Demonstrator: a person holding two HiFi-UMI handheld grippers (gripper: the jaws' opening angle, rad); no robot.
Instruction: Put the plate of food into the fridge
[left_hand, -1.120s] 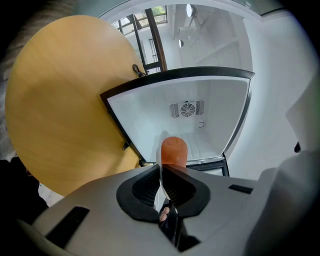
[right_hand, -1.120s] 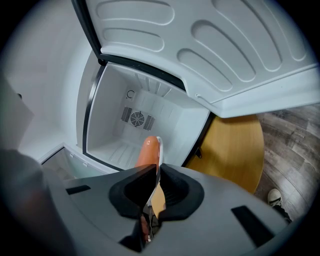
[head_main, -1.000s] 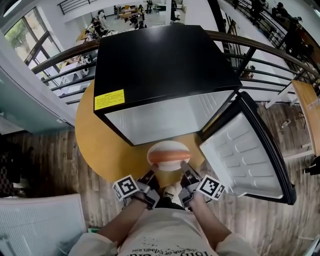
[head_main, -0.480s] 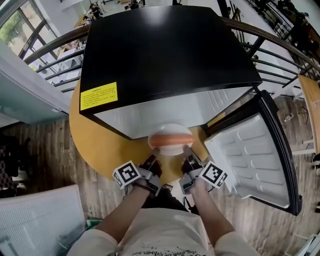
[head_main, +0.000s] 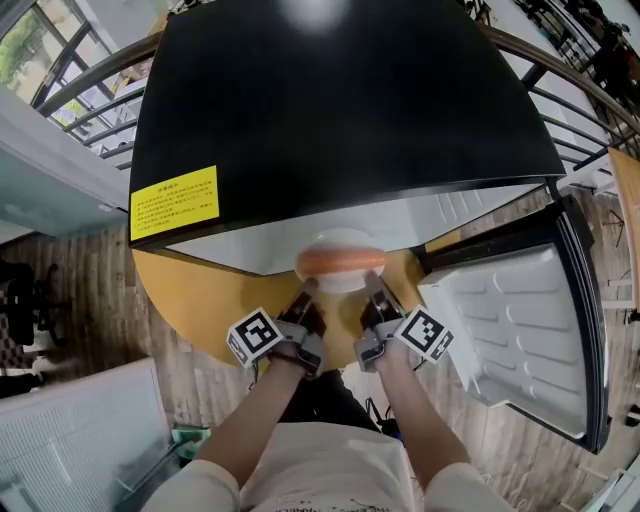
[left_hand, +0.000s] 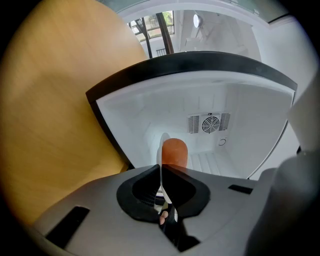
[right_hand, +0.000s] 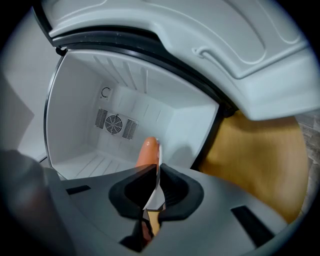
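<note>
On the round table (head_main: 195, 295), the fridge (head_main: 340, 100) stands open at frame centre; left gripper (head_main: 308, 292) and right gripper (head_main: 371, 288) each clamp the plate (head_main: 340, 242), seemingly level. Slide it in flat.

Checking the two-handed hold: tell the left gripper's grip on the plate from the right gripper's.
The left gripper clamps the left rim of the plate; the right gripper clamps its right rim. The left gripper has bare table beside it; the right gripper has the open fridge door. Both are shut on the plate, pointing into the fridge.
</note>
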